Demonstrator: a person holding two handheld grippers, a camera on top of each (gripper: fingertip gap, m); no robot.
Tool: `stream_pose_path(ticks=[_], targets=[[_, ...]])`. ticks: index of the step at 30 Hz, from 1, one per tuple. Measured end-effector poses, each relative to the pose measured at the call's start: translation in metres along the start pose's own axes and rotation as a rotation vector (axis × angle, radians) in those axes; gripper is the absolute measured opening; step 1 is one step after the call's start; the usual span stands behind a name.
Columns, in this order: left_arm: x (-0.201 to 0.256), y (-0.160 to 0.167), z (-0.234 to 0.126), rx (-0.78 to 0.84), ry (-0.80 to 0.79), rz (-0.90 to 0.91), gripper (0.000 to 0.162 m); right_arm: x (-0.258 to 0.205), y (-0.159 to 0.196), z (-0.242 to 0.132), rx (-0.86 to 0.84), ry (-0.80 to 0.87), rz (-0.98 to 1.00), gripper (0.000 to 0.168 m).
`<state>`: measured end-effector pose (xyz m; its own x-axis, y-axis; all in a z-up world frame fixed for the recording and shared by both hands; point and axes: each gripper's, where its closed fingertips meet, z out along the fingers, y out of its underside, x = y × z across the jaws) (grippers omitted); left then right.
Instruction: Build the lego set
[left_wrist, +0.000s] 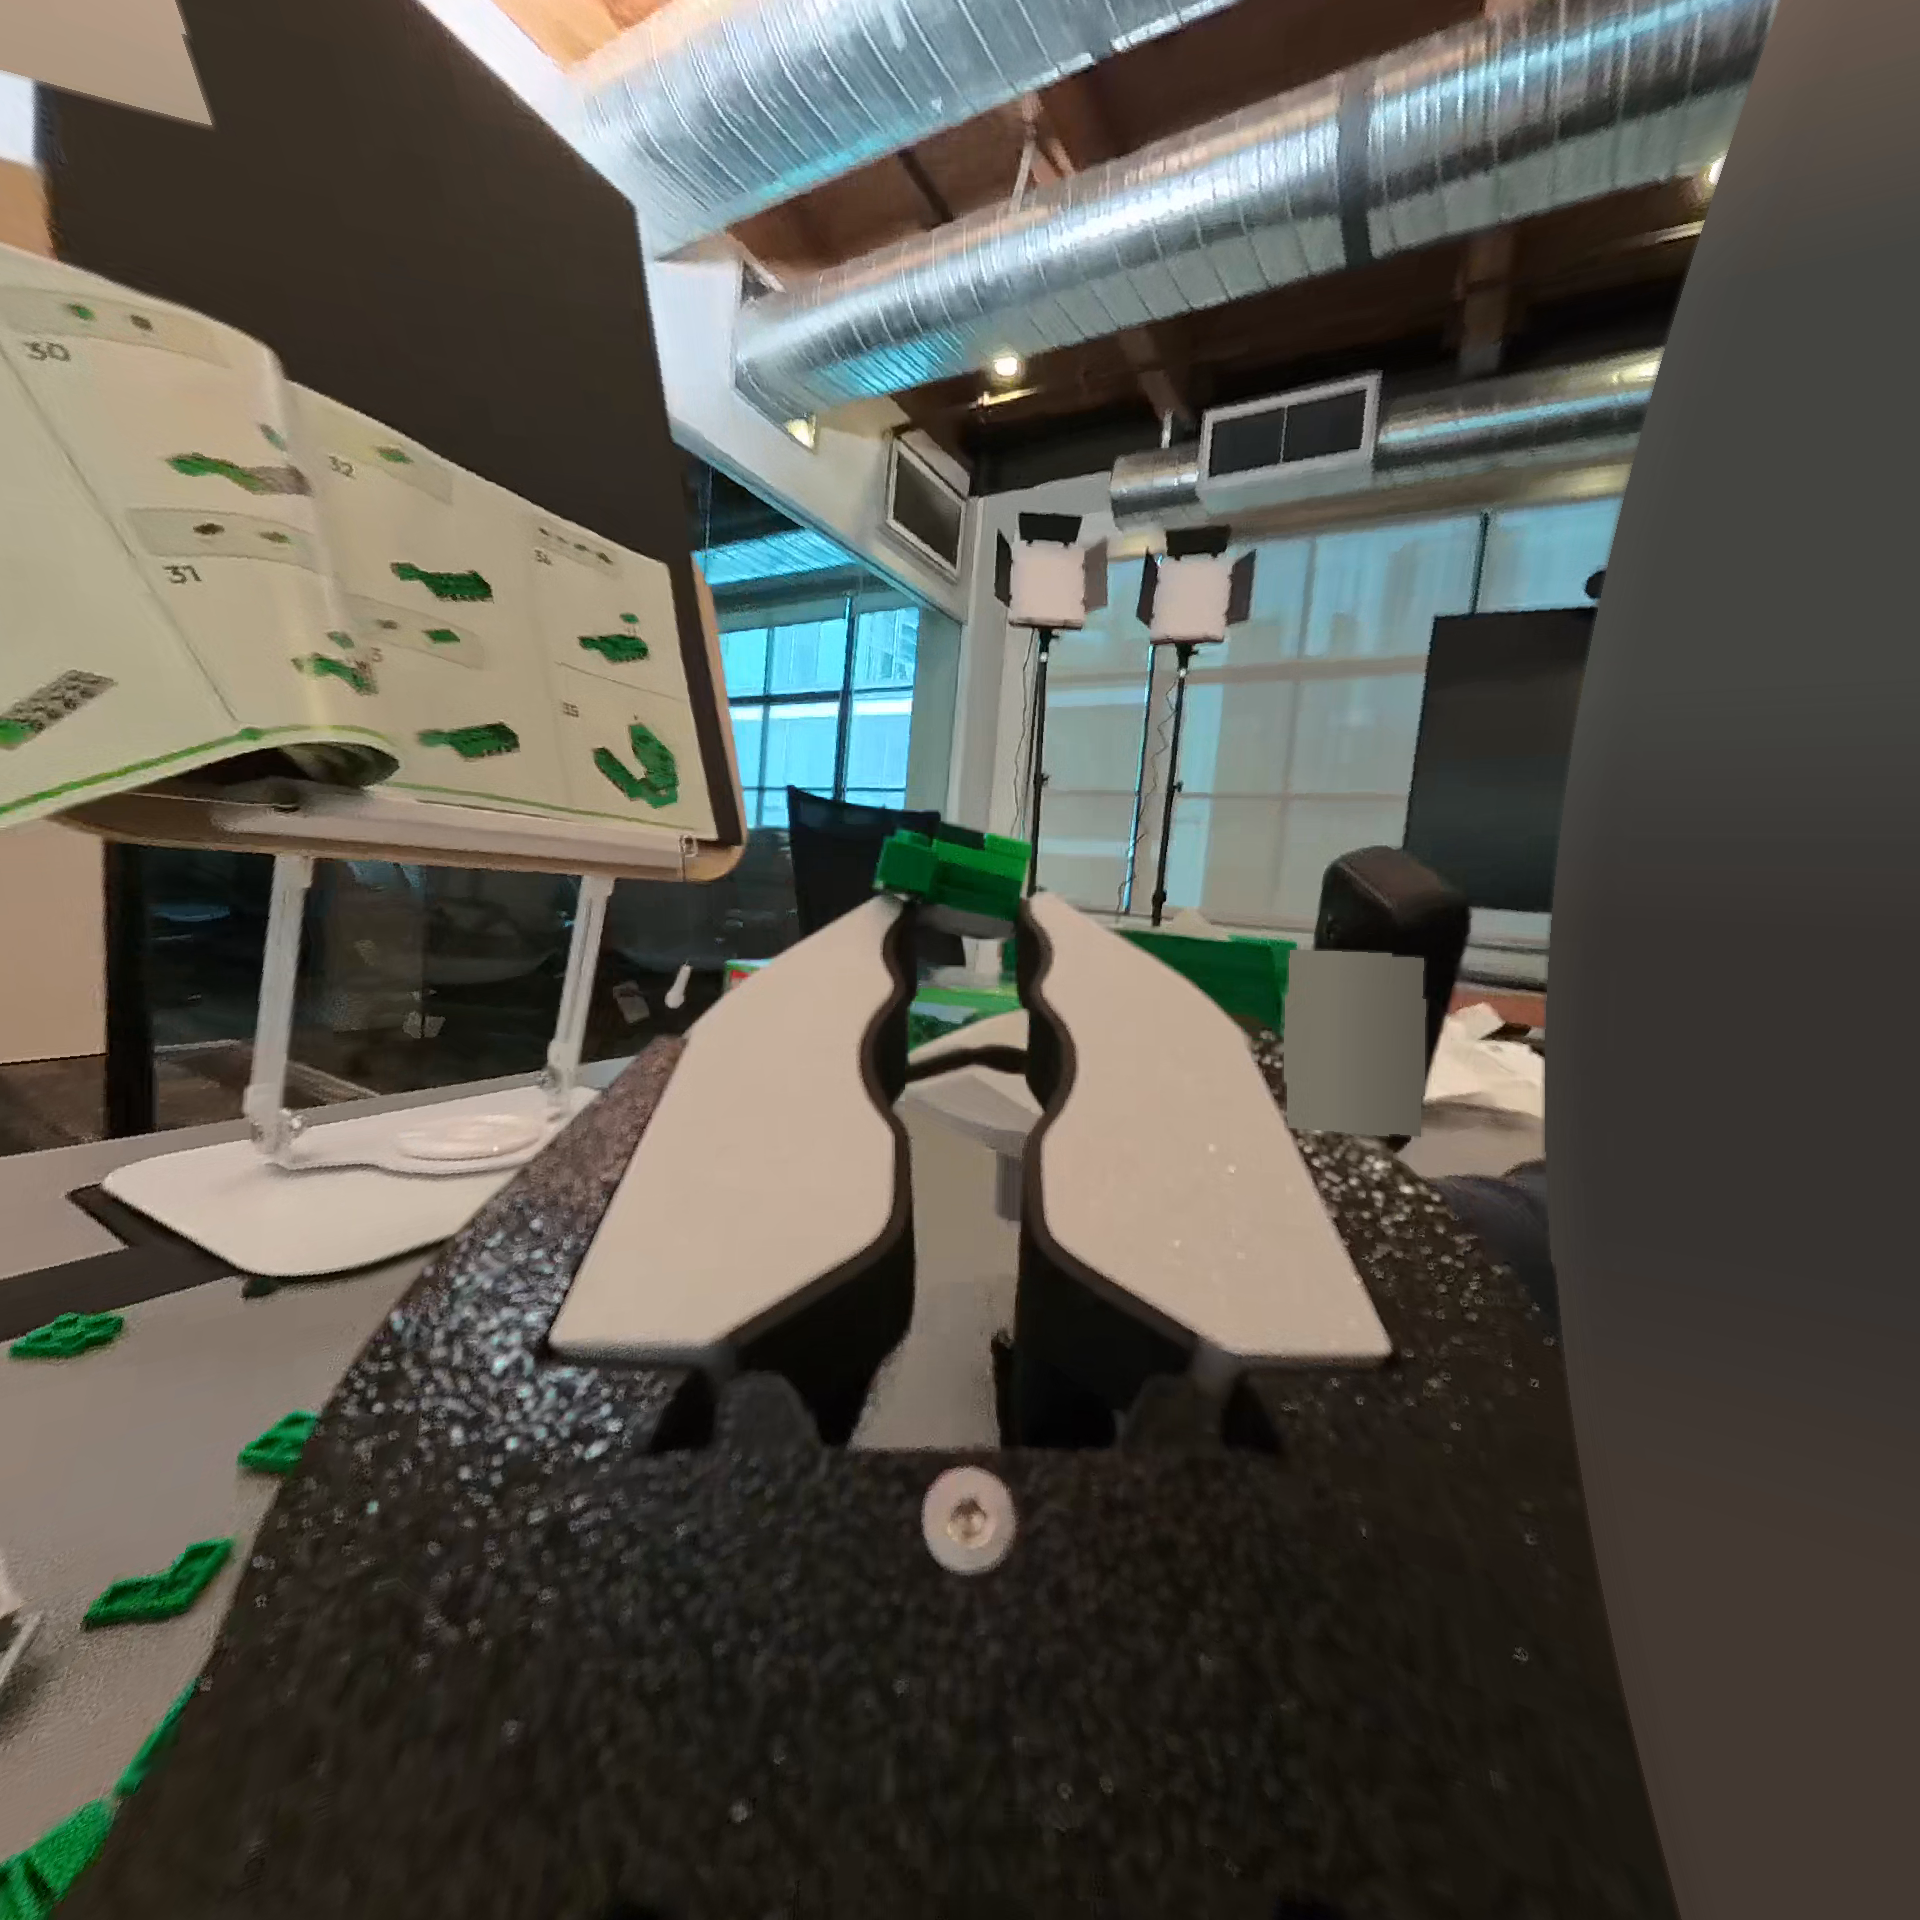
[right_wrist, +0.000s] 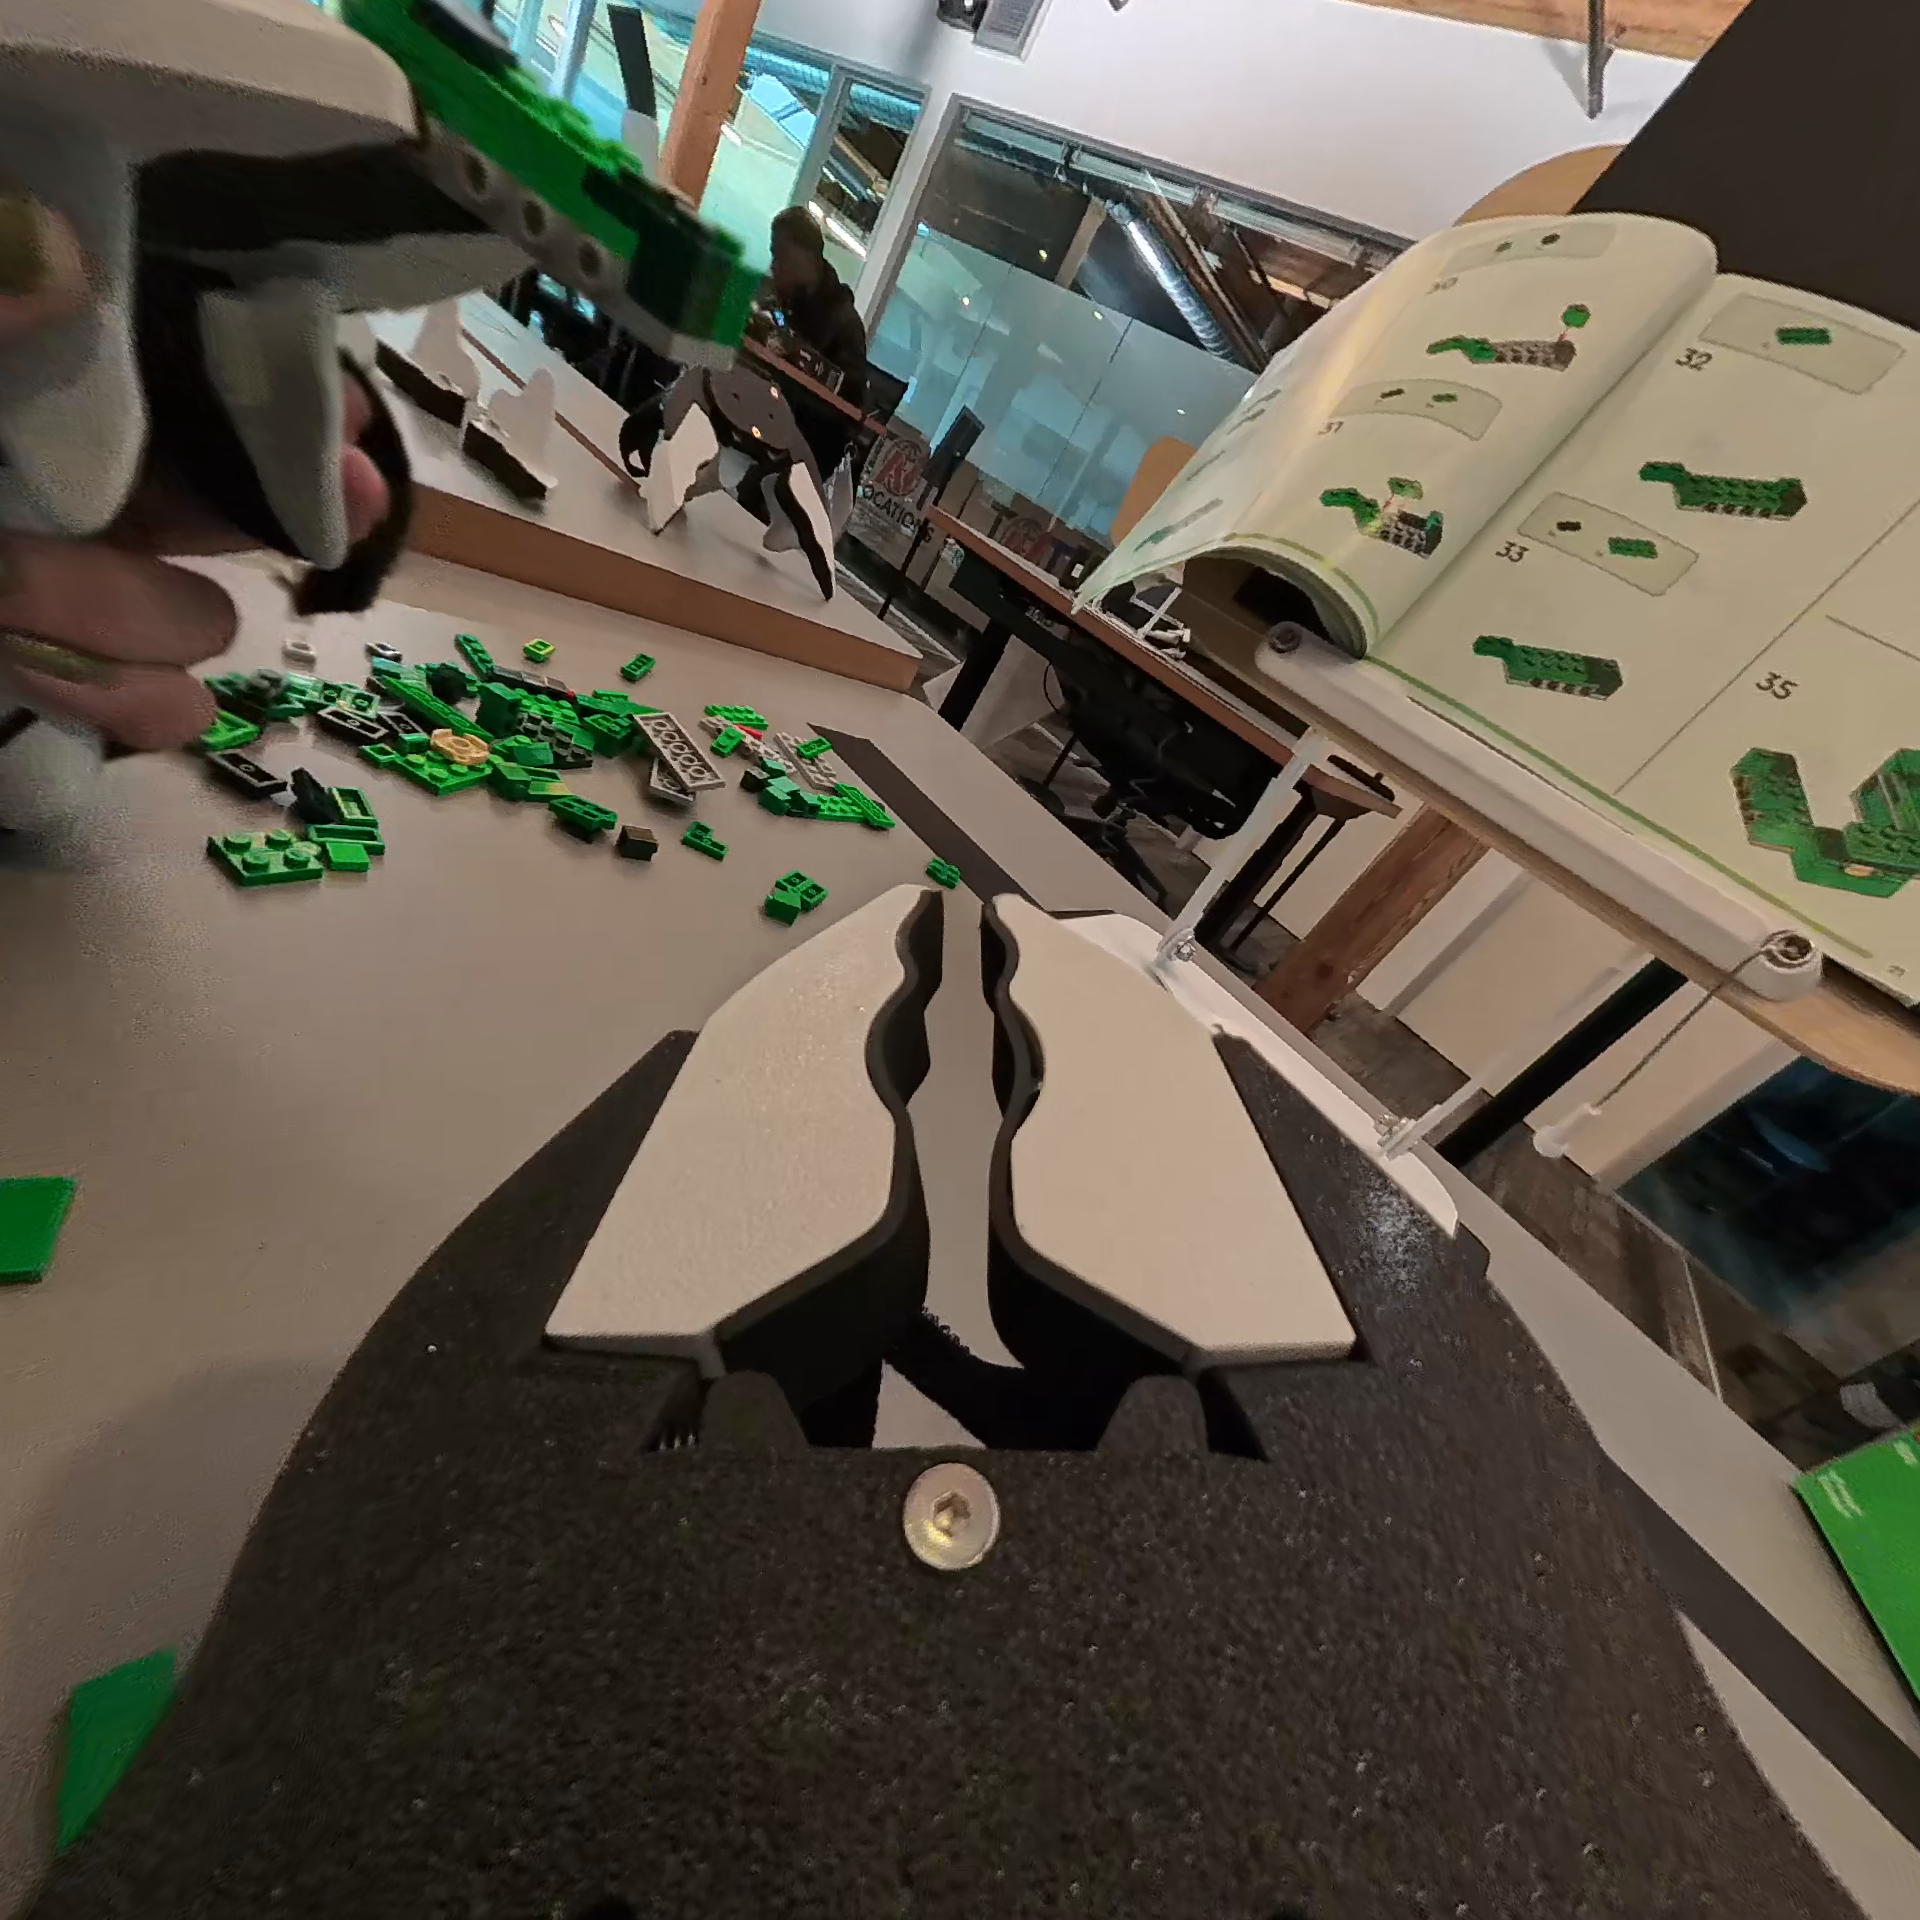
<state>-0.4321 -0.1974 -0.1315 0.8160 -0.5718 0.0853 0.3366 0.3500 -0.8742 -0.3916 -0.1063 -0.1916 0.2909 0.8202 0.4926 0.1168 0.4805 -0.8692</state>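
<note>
The left gripper (left_wrist: 961, 914) is holding a part-built green assembly (left_wrist: 951, 868) aloft, while the right gripper (right_wrist: 961, 914) is hovering nearly closed and empty, with many loose bricks (right_wrist: 540, 743) waiting on the table (right_wrist: 416, 1039).

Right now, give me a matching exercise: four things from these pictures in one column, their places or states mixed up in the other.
1. green assembly
2. instruction booklet
3. loose brick pile
4. right gripper

A. lies open on a stand
B. scattered on the table
C. empty, fingers nearly shut
D. held up by the left gripper

Pairs: 1-D, 2-A, 3-B, 4-C
</note>
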Motion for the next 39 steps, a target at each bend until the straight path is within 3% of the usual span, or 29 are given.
stream_pose_path(ticks=[4,12,16,20,25,31,35,39], targets=[[-0.016,-0.016,-0.016,0.043,-0.279,0.23,0.017,-0.001,-0.002,0.0,0.017,-0.008,0.003,0.006],[-0.022,-0.011,-0.023,-0.054,-0.256,0.297,0.017,0.017,-0.014,-0.01,0.106,0.041,0.131,0.007],[-0.013,-0.004,-0.021,-0.086,-0.189,0.315,0.017,0.007,-0.014,-0.013,0.076,-0.016,0.056,0.005],[0.0,0.003,-0.015,-0.12,-0.138,0.354,0.017,-0.007,-0.006,-0.032,-0.164,-0.13,0.064,0.008],[0.006,0.009,-0.009,-0.139,-0.099,0.349,0.017,-0.051,0.012,-0.087,-0.417,-0.323,0.128,0.015],[0.014,0.016,-0.005,-0.141,0.035,0.189,0.017,-0.081,0.032,-0.109,-0.487,-0.652,-0.115,0.02],[0.017,0.019,-0.005,-0.154,0.055,0.18,0.017,-0.089,0.043,-0.108,-0.567,-0.871,-0.077,0.024],[0.019,0.02,-0.004,-0.16,0.077,0.169,0.017,-0.091,0.047,-0.107,-0.551,-0.956,-0.102,0.026]])
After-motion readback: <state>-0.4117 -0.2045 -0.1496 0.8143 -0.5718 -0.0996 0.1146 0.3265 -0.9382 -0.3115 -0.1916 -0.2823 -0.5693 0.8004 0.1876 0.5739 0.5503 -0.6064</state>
